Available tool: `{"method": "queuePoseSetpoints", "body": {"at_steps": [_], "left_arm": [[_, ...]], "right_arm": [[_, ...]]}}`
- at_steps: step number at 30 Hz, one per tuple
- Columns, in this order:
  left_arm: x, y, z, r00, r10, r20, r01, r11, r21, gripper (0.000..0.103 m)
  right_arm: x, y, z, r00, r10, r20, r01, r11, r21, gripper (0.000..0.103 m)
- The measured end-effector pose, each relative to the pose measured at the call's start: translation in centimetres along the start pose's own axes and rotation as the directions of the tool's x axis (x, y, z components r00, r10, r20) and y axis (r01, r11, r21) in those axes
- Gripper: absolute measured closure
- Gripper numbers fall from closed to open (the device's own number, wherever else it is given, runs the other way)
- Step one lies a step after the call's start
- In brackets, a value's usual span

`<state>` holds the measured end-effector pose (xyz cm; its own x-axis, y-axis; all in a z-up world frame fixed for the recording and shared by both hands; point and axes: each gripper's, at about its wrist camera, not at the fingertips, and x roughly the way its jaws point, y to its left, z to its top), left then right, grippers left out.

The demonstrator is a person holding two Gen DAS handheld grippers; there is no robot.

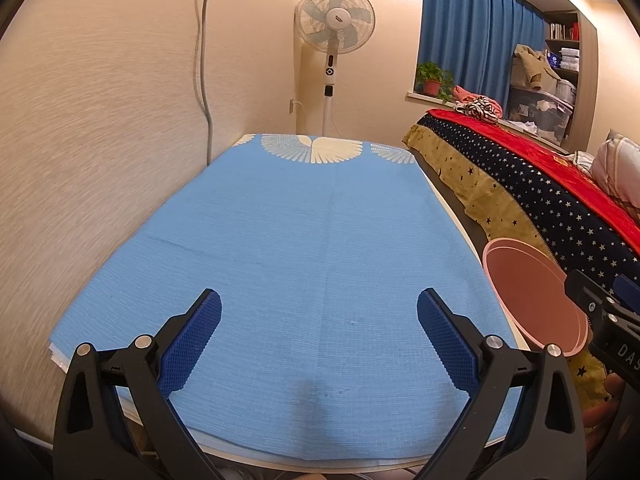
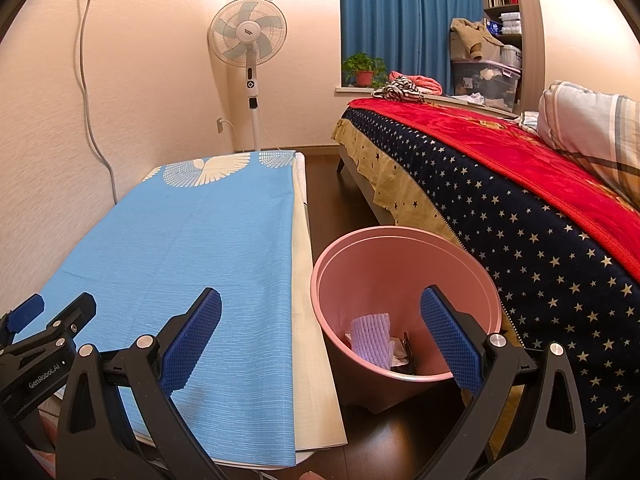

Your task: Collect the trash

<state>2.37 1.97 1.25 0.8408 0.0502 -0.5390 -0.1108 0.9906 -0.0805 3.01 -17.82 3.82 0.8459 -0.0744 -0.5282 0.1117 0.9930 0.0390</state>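
Left tool (image 1: pixel 319 304) wide open, both blue ribbed pads (image 1: pixel 191 342) spread far apart, nothing between them, fingers pointing forward and level, black arms angled outward symmetrically. Right tool (image 2: pixel 320 304) also wide open, pads (image 2: pixel 450 340) far apart, nothing gripped, same forward pose. The two tools sit side by side, left one left of the right: in the left wrist view the right tool's black body shows at the right edge with a bit of the holding hand (image 1: pixel 606 404) below it; in the right wrist view the left tool's body shows at the left edge, jaw state of it there unclear.
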Motion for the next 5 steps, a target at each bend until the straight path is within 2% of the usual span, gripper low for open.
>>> {"method": "queuePoseSetpoints", "body": {"at_steps": [5], "left_arm": [[0.30,-0.16,0.11,1.000,0.005,-0.005,-0.005,1.000,-0.003,0.008]], "right_arm": [[0.01,0.01,0.00,1.000,0.000,0.000,0.000,1.000,0.000,0.005]]}}
